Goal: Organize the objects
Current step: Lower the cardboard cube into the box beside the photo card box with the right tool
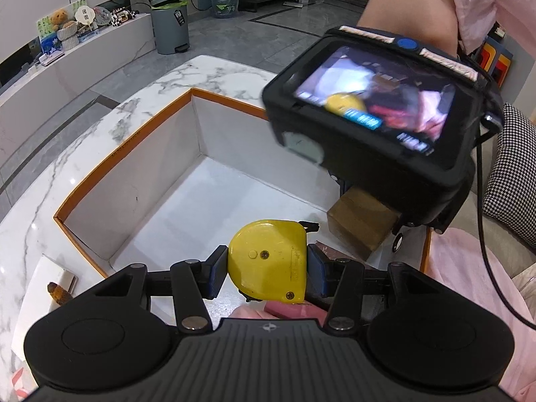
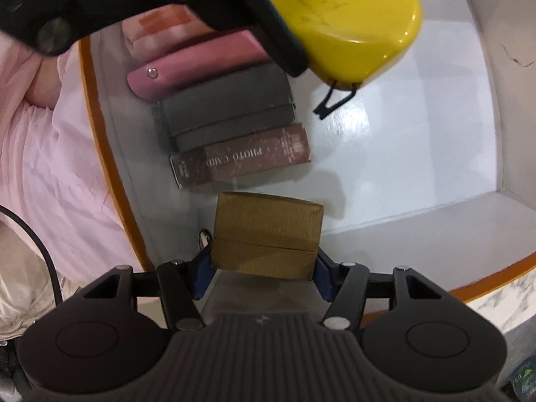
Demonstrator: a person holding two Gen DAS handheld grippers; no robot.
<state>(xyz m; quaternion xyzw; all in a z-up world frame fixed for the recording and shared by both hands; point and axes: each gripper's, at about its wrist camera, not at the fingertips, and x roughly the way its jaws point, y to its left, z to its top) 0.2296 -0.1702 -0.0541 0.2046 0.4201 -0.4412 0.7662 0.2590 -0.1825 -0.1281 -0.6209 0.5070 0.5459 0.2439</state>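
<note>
My left gripper (image 1: pixel 266 268) is shut on a yellow tape measure (image 1: pixel 269 261) and holds it over the open orange-rimmed white box (image 1: pixel 134 181). The tape measure also shows at the top of the right wrist view (image 2: pixel 348 23). My right gripper (image 2: pixel 263 268) is shut on a small brown box (image 2: pixel 268 234), held inside the white box near its near wall; the brown box shows in the left wrist view (image 1: pixel 361 224). A dark red "photo card" box (image 2: pixel 248 157), a grey case (image 2: pixel 231 107) and a pink case (image 2: pixel 197 63) lie in a row on the box floor.
The white box (image 2: pixel 435 127) sits on a marble table (image 1: pixel 160 80). The right gripper's camera body (image 1: pixel 375 124) hangs above the box's right side. A white card with a small brown item (image 1: pixel 57 288) lies left of the box. Pink clothing (image 2: pixel 50 167) is beside the box.
</note>
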